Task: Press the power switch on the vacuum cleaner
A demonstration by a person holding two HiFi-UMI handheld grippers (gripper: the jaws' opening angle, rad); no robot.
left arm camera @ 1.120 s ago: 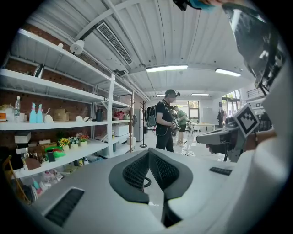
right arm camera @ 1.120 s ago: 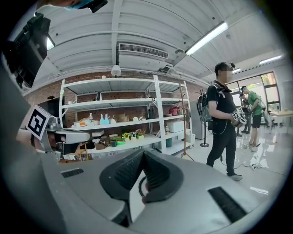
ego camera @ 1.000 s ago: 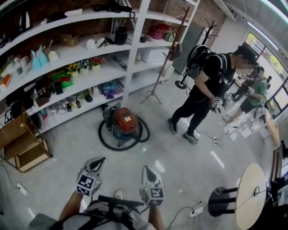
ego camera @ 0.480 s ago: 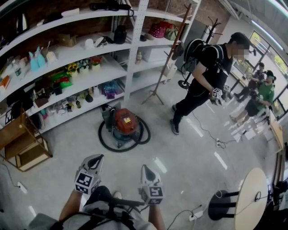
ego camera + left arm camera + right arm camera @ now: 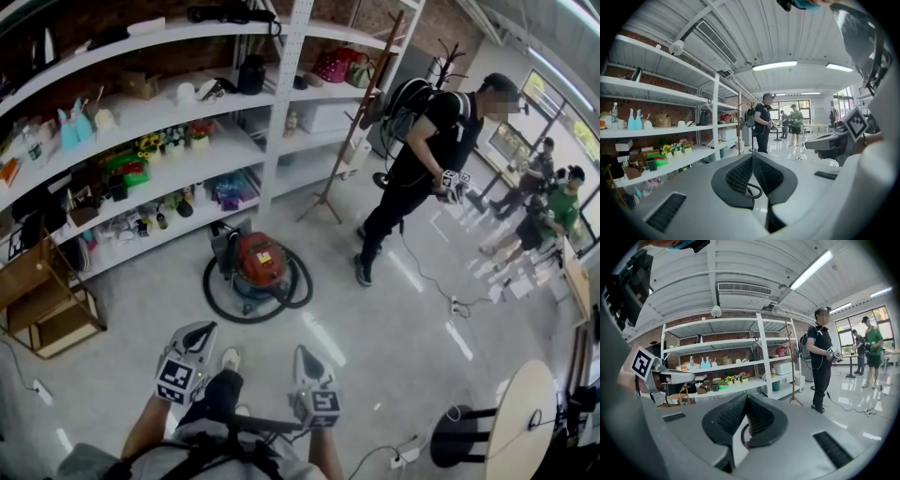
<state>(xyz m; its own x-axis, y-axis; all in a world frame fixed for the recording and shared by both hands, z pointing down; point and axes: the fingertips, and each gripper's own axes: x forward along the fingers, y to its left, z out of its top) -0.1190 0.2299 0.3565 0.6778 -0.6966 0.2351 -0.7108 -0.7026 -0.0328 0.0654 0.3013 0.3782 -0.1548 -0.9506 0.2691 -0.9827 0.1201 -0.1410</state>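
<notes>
The red vacuum cleaner (image 5: pixel 259 265) stands on the floor in front of the shelves, with its black hose (image 5: pixel 214 298) coiled around it. In the head view my left gripper (image 5: pixel 202 330) and right gripper (image 5: pixel 304 352) are held low near my body, well short of the vacuum and pointing toward it. Both are shut with nothing between the jaws. In the left gripper view the left gripper (image 5: pixel 753 157) shows its pads meeting. In the right gripper view the right gripper (image 5: pixel 746 398) does the same. Neither gripper view shows the vacuum.
White shelves (image 5: pixel 169 150) full of small items run along the back. A wooden rack (image 5: pixel 47 300) stands at left and a wooden stand (image 5: pixel 352 122) leans by the shelves. A person in black (image 5: pixel 412 178) walks at right. A round table (image 5: pixel 511 412) and floor cables (image 5: pixel 408 457) are at lower right.
The person in black has walked away toward the upper right of the view. My foot has stepped forward and the view has shifted slightly toward the vacuum. Both grippers stay shut.
</notes>
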